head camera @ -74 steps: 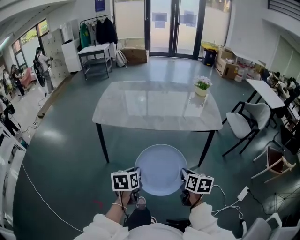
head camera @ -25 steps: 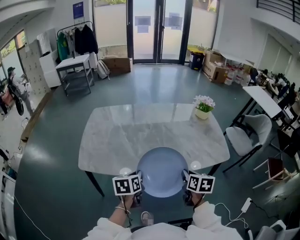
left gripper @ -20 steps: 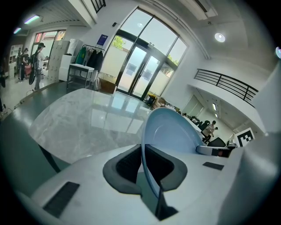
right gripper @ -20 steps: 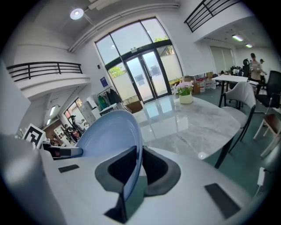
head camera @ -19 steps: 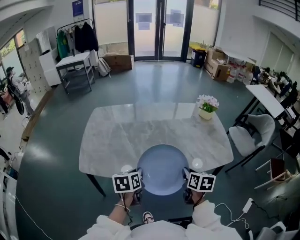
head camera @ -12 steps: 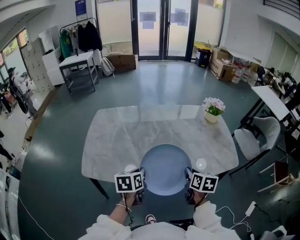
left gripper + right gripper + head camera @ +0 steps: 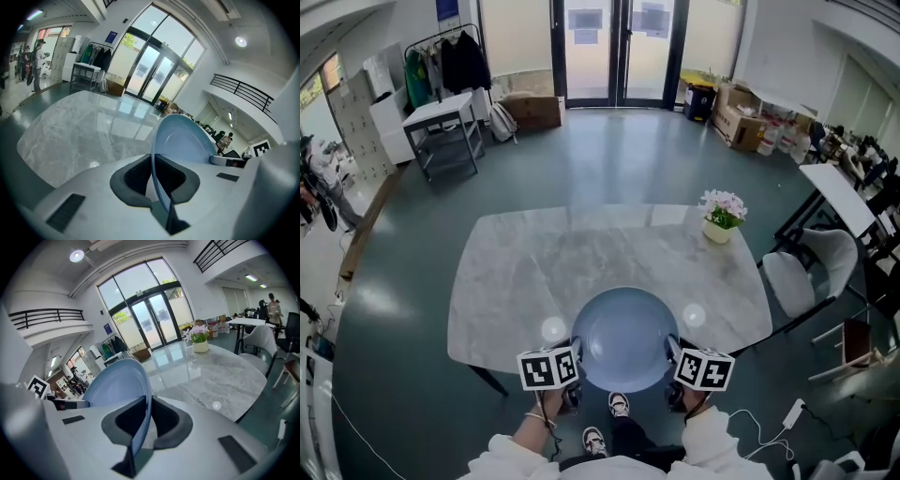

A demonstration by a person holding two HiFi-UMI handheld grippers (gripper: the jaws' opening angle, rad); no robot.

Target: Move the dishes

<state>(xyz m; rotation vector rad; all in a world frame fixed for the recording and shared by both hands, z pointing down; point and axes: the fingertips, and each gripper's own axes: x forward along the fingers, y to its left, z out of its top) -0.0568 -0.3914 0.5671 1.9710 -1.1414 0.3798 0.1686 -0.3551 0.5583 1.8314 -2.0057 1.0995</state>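
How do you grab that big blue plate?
Take the blue plate by its thin rim, from both sides: left gripper on its left edge, right gripper opposite. The rim slips between jaws, and two opposite grips likely steady so wide a dish.

The desk (image 7: 534, 272) has a pale grey marbled top with rounded corners. It is glossy enough to mirror the glass doors (image 7: 619, 47) along its far edge, and it shows 2 round bright spots (image 7: 553, 328) close to its near edge. It stands on dark slanted legs on the dark teal floor (image 7: 609, 159). 1 small pot of pink and white flowers (image 7: 719, 220) rests near its far right corner.
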